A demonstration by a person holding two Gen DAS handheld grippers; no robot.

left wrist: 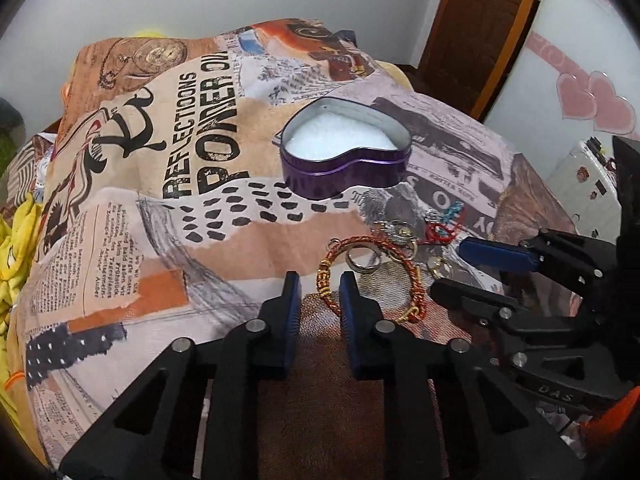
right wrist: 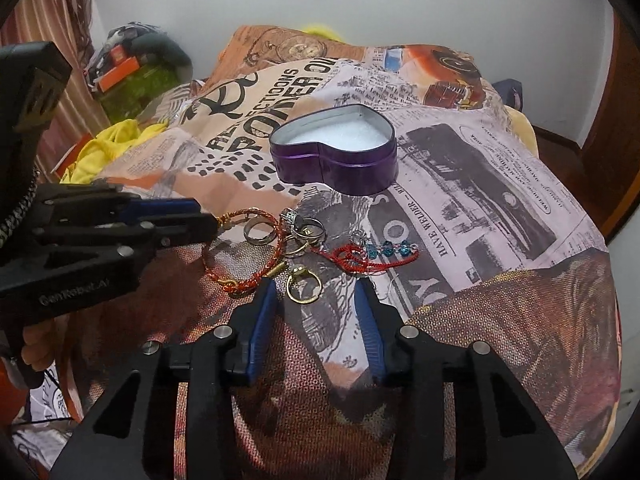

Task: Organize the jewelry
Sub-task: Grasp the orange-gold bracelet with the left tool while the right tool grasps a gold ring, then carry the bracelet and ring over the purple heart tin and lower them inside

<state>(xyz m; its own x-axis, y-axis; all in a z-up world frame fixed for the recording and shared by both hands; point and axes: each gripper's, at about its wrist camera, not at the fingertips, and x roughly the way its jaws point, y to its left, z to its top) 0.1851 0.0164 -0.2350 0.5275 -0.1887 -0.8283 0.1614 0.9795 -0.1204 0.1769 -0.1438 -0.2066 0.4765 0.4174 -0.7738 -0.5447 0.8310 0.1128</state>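
Printed cloth (right wrist: 500, 200), jewelry at frame centre, heart tin (right wrist: 334, 156) above.
Left gripper (left wrist: 320, 286) nearly closed astride the bracelet (left wrist: 372, 276), pads clear; right gripper (right wrist: 316, 290) part open below the gold ring (right wrist: 304, 282).

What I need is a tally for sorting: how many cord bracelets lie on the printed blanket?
2. The red-and-gold braided cord bracelet lies left of the cluster of metal rings. The red cord bracelet with blue beads lies right of it. Another could be hidden in the tangle.
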